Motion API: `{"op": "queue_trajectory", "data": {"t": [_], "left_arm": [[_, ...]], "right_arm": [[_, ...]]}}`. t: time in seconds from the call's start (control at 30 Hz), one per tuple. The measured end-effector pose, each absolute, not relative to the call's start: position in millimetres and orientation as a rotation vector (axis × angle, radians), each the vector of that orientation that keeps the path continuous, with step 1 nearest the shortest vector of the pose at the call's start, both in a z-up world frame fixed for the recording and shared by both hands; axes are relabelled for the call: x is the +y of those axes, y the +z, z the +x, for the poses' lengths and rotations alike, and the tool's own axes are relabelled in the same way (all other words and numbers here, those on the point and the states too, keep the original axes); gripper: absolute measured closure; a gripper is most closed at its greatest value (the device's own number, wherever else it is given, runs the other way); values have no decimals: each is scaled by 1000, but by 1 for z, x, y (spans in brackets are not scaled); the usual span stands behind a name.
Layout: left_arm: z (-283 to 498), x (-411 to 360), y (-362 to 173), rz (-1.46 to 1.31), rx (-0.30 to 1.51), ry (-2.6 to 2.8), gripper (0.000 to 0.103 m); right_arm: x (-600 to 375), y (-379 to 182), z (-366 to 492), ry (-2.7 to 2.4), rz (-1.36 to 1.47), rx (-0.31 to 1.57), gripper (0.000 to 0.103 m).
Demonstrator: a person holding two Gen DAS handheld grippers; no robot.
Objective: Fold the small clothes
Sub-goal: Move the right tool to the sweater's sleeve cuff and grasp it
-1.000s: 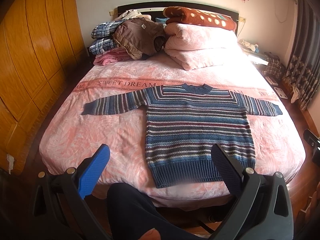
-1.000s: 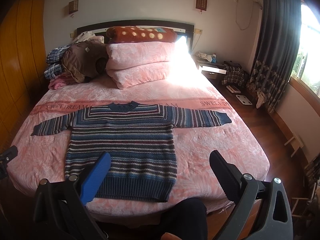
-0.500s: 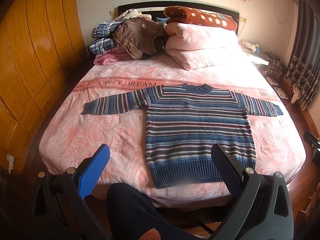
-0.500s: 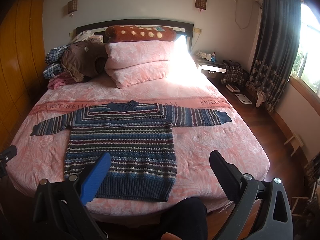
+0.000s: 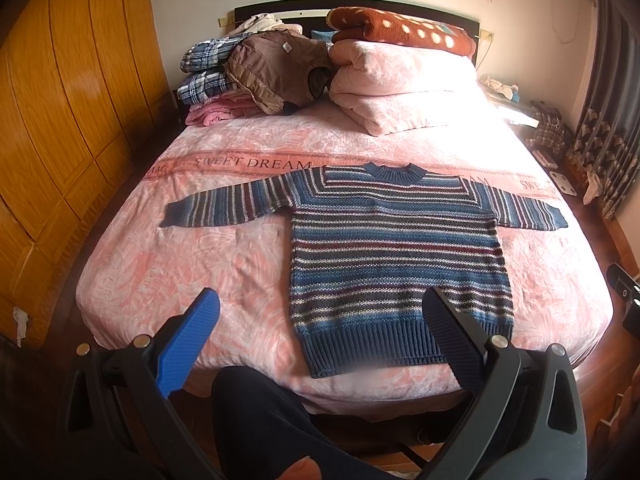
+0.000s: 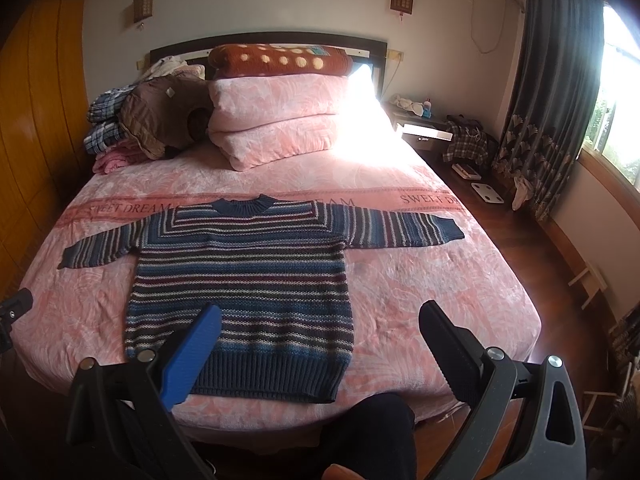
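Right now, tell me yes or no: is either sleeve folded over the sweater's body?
No. Both sleeves of the sweater lie spread straight out on the bed.

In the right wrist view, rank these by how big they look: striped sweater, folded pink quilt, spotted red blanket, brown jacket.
1. striped sweater, largest, though it also lies nearest the camera.
2. folded pink quilt.
3. spotted red blanket and brown jacket look about alike; I won't rank them.
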State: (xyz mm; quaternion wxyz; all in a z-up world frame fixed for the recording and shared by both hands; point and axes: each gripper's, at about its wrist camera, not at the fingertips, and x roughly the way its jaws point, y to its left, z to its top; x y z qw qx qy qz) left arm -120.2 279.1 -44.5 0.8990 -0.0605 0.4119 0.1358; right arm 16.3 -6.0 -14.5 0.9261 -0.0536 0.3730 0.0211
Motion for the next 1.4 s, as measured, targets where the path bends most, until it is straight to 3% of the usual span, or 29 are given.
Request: {"op": "queue_trajectory", "data": {"t": [0.4,0.67,0.8,0.9,0.97,1.1,1.17,1.27,1.4], "left_arm": [[-92,284,-64,-148,893,281,3],[-40,288,-107,-227,938,161,3],[-12,286,-129,-322,896,-45,3],[14,279,-144,-305,925,-64,3],[31,271,-151,-313,957,-96,3],[56,260,-169,-396,1004,-180,3],[66,253,-181,-396,1022,-188,3],[80,244,-197,-429,1048,-215,3],[96,236,-213,-507,1063,-290,3]], "right_arm": [[0,-30,42,33,-128,799,4],[-16,-56,90,-8,-158,830,4],[-44,-75,117,87,-97,770,4],[-87,-104,165,107,28,876,4],[-133,-126,197,91,184,937,18],[-239,-181,257,76,563,1026,34],[-288,-212,283,69,743,1050,57],[-349,-245,319,32,926,1019,73],[-412,-278,367,-7,1087,940,74]]}}
